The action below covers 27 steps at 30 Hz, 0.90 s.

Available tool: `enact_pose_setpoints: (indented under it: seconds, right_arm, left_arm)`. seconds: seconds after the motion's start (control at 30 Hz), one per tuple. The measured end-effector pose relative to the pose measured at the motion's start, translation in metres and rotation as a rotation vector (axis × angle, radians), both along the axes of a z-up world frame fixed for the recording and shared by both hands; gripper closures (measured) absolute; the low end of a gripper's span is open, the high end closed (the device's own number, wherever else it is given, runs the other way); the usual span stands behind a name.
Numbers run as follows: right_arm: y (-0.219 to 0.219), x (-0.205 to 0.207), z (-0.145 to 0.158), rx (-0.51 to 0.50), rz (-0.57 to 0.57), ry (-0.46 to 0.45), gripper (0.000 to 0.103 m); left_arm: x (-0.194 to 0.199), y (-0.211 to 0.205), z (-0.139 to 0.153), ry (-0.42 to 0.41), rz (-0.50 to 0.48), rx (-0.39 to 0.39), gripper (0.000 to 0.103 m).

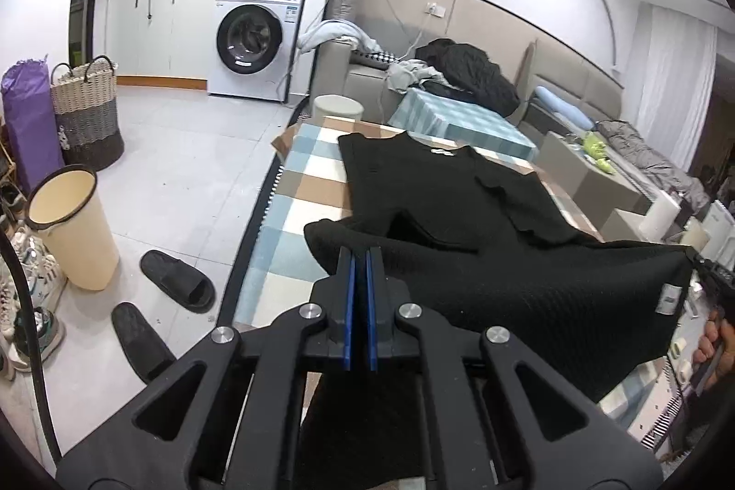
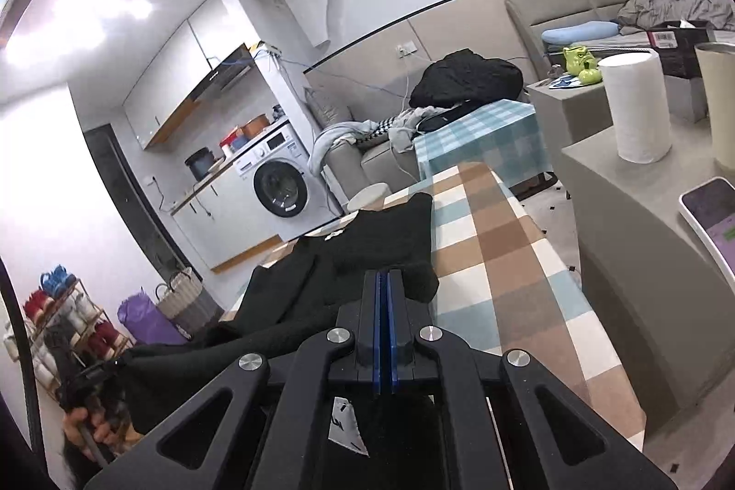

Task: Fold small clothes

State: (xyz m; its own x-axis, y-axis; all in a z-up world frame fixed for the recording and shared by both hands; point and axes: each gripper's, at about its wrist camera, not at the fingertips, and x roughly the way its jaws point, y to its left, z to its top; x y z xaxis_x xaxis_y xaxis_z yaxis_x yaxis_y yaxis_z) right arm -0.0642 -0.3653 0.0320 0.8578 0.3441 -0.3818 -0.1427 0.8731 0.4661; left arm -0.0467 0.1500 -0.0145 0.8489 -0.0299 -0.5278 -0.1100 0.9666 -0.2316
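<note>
A black knit top (image 1: 459,205) lies on a table with a checked cloth (image 1: 303,168), its neck end far from me. My left gripper (image 1: 360,256) is shut on the near left hem corner and holds it lifted. My right gripper (image 2: 383,278) is shut on the near right hem corner of the same top (image 2: 367,242), also lifted; it shows at the right edge of the left wrist view (image 1: 707,269). The hem hangs stretched between the two grippers, with a white tag (image 1: 669,299) showing.
A cream bin (image 1: 73,228) and black slippers (image 1: 177,278) stand on the floor to the left. A sofa with dark clothes (image 1: 468,72) is behind the table. A paper roll (image 2: 636,106) and a phone (image 2: 716,214) sit on a grey block to the right.
</note>
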Motion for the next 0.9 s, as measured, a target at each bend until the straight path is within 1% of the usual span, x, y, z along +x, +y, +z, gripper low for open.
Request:
enact_pose_setpoints:
  seconds: [0.1,0.17,0.27,0.37,0.47,0.5,0.53,0.57,0.6,0.63,0.67,0.7,0.73,0.8,0.87,0.9]
  right_arm:
    - [0.000,-0.001,-0.002,0.004,0.001,0.005,0.101]
    - [0.001,0.002,-0.004,-0.015,-0.006,0.019,0.101]
    - [0.004,0.009,-0.015,-0.063,0.003,0.089,0.101]
    - [0.003,0.014,-0.031,-0.079,0.004,0.173,0.101]
    - [0.003,0.017,-0.044,-0.094,0.005,0.233,0.101]
    - [0.003,0.017,-0.047,-0.089,0.005,0.246,0.101]
    - [0.002,0.017,-0.050,-0.083,0.010,0.252,0.095]
    - [0.002,0.018,-0.053,-0.084,0.013,0.272,0.083]
    - [0.002,0.019,-0.057,-0.087,0.015,0.300,0.076]
    - [0.000,0.017,-0.060,-0.081,0.011,0.309,0.061]
    - [-0.003,0.015,-0.062,-0.069,0.013,0.317,0.052]
    - [-0.004,0.014,-0.063,-0.054,0.021,0.319,0.051]
    - [-0.007,0.013,-0.065,-0.029,0.036,0.323,0.048]
    - [-0.010,0.013,-0.071,0.003,0.049,0.356,0.041]
    - [-0.013,0.014,-0.078,0.069,0.084,0.370,0.041]
    - [-0.012,0.014,-0.081,0.093,0.099,0.375,0.041]
  left_arm:
    - [-0.007,0.000,0.000,0.007,0.001,0.002,0.101]
    - [-0.008,0.001,-0.002,0.014,-0.003,0.002,0.101]
    - [-0.002,0.002,-0.016,0.061,-0.003,0.010,0.101]
    - [0.009,0.005,-0.036,0.133,-0.006,-0.002,0.101]
    - [0.015,0.007,-0.056,0.189,-0.004,-0.020,0.100]
    - [0.016,0.007,-0.060,0.197,0.004,-0.019,0.100]
    - [0.020,0.006,-0.066,0.206,0.007,-0.018,0.096]
    - [0.023,0.006,-0.069,0.220,0.010,-0.018,0.094]
    - [0.024,0.007,-0.072,0.229,0.014,-0.020,0.087]
    - [0.025,0.008,-0.074,0.238,0.017,-0.027,0.074]
    - [0.026,0.009,-0.076,0.242,0.022,-0.036,0.066]
    - [0.027,0.010,-0.078,0.242,0.021,-0.046,0.051]
    - [0.027,0.012,-0.079,0.237,0.020,-0.065,0.040]
    - [0.028,0.017,-0.081,0.235,0.009,-0.102,0.035]
    - [0.032,0.021,-0.087,0.259,-0.003,-0.136,0.035]
    - [0.034,0.021,-0.090,0.270,0.003,-0.141,0.035]
